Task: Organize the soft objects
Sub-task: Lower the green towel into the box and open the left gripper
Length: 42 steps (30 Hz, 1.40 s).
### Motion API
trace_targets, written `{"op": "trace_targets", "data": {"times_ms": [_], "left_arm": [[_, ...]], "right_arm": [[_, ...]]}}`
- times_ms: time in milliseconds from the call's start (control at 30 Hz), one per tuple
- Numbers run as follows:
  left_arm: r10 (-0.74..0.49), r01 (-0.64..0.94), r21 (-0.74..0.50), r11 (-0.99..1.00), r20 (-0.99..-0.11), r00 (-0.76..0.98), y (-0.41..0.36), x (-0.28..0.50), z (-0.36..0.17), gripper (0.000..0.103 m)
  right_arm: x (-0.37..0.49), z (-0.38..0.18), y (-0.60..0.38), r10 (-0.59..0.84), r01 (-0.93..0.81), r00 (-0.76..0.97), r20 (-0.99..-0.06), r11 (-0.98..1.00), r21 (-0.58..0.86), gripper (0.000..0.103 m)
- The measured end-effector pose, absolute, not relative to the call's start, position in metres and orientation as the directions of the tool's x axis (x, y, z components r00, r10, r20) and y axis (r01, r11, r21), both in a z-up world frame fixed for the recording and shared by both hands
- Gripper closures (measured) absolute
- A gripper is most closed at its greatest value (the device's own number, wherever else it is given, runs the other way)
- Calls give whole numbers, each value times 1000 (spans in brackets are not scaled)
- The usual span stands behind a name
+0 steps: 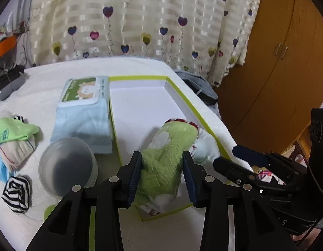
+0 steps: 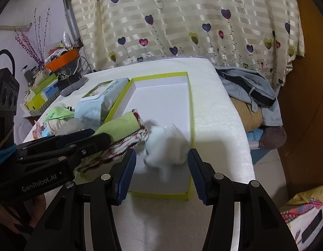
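A: What is bearing the scene?

B: A white, fleecy cover is spreading across the surface. A shallow rectangular box is lying on it, with a smooth white card floor and thin lime-green edging on its low walls.

A: Where are the soft things sitting?

B: Two are lying at the near end of the box. The larger is a green roll: pale green woven cloth wound into a plump cylinder, showing a white patch on top and red-stitched trim at its far end. Touching its right side, by the right wall, a white sock is sitting as a rounded, fluffy bundle; it is showing blurred in the right wrist view.

A: How are the fingers standing?

B: The left gripper is straddling the near part of the green roll, with a ribbed dark-blue pad lying against each side; whether the pads are squeezing or merely touching cannot be told. The right gripper is standing released, its jaws spread wide with a gap on either side of the white sock.

A: And outside the box?

B: A soft blue wipes pack is lying against the left wall, a translucent round cup is standing in front of the pack, and a black-and-white striped sock is lying balled at the left.
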<state>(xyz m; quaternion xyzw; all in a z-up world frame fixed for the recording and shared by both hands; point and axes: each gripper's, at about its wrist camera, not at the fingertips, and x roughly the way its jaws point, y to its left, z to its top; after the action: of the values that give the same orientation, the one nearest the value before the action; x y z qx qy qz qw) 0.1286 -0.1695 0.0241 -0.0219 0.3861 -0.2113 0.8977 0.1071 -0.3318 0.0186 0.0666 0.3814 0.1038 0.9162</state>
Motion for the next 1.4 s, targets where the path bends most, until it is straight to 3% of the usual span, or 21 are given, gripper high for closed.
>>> {"op": "trace_targets", "data": {"times_ms": [400, 800, 1400], "left_arm": [[-434, 399, -214, 892, -656, 617, -168, 112, 32, 62], [-533, 466, -301, 832, -667, 522, -185, 119, 22, 62], [-398, 360, -190, 913, -602, 692, -125, 65, 62, 62]], "right_arm": [[95, 22, -335, 207, -108, 692, -692, 977, 184, 50], [86, 29, -340, 176, -79, 706, -686, 982, 171, 50], [56, 51, -310, 210, -143, 733, -647, 977, 156, 50]]}}
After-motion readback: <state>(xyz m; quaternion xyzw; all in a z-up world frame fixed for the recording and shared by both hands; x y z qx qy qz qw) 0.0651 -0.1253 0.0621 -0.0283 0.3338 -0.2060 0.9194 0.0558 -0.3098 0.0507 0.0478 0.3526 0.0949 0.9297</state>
